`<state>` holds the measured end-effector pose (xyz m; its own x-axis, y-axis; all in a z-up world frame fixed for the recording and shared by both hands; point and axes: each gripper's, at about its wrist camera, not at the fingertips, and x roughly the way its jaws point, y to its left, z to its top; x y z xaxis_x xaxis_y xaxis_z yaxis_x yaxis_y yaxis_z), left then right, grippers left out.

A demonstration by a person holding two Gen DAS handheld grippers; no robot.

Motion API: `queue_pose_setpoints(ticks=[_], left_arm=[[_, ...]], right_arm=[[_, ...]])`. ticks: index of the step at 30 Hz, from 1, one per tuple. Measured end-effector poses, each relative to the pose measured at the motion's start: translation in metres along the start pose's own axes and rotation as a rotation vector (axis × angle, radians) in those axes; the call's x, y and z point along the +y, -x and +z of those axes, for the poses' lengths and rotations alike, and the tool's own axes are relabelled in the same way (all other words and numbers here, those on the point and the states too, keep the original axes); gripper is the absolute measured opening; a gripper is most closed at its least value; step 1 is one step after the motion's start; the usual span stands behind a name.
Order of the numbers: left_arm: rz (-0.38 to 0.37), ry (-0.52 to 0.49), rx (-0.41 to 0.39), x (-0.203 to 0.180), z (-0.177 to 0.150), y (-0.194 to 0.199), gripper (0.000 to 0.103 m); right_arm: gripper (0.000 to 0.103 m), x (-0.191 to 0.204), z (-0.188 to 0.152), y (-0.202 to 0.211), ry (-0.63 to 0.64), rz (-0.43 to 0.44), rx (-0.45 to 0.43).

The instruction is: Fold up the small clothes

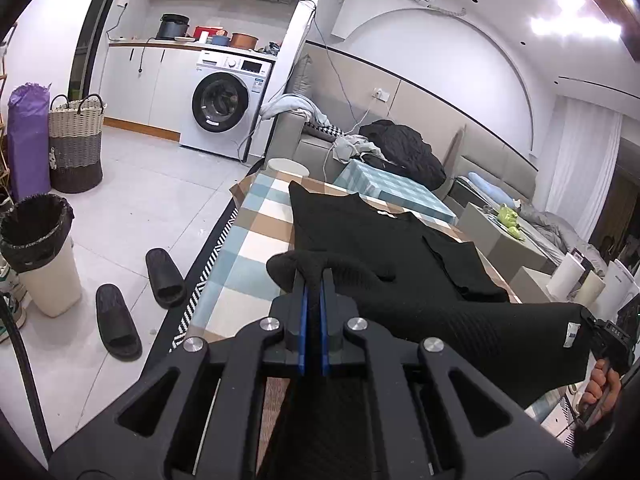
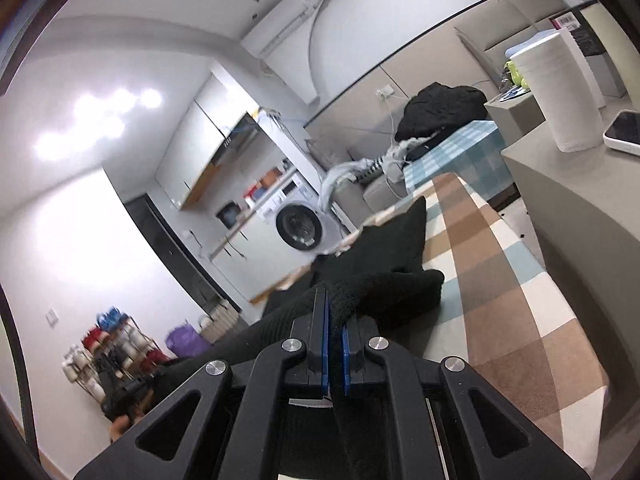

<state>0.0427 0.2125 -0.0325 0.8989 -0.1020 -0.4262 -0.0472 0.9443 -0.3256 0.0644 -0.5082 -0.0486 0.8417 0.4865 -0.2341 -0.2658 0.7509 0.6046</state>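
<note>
A black knitted garment (image 1: 360, 232) lies spread on the checked tablecloth (image 1: 248, 248), collar end far from me. My left gripper (image 1: 314, 276) is shut on one near corner of the garment's hem and holds it lifted above the table. The lifted hem stretches right to my right gripper (image 1: 608, 336), which holds the other corner. In the right wrist view my right gripper (image 2: 334, 296) is shut on the black garment (image 2: 384, 280), with the fabric bunched over its fingertips above the tablecloth (image 2: 500, 280).
A sofa (image 1: 316, 148) with a black jacket (image 1: 404, 148) stands behind the table. A bin (image 1: 40, 248), two black slippers (image 1: 140, 296) and a laundry basket (image 1: 76, 140) are on the floor at left. Paper towel roll (image 2: 556, 92) and a phone (image 2: 624, 132) sit on a grey unit at right.
</note>
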Motion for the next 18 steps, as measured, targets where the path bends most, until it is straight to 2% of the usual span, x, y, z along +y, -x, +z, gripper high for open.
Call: queue_pose_setpoints(ticks=[4, 6, 9, 15, 18], left_arm=[[0.018, 0.004, 0.013, 0.0, 0.009, -0.021, 0.002], [0.025, 0.009, 0.034, 0.001, 0.013, -0.037, 0.002], [0.034, 0.007, 0.053, 0.003, 0.02, -0.061, 0.003], [0.087, 0.015, 0.122, 0.013, 0.028, -0.126, 0.003], [0.124, 0.03, 0.186, 0.02, 0.026, -0.156, 0.005]], right_arm=[[0.005, 0.009, 0.011, -0.02, 0.032, -0.093, 0.084], [0.005, 0.003, 0.015, -0.036, -0.005, -0.124, 0.134], [0.005, -0.011, 0.023, -0.069, -0.067, -0.222, 0.233], [0.005, -0.035, 0.036, -0.124, -0.115, -0.32, 0.297], [0.008, -0.04, 0.037, -0.147, -0.081, -0.362, 0.345]])
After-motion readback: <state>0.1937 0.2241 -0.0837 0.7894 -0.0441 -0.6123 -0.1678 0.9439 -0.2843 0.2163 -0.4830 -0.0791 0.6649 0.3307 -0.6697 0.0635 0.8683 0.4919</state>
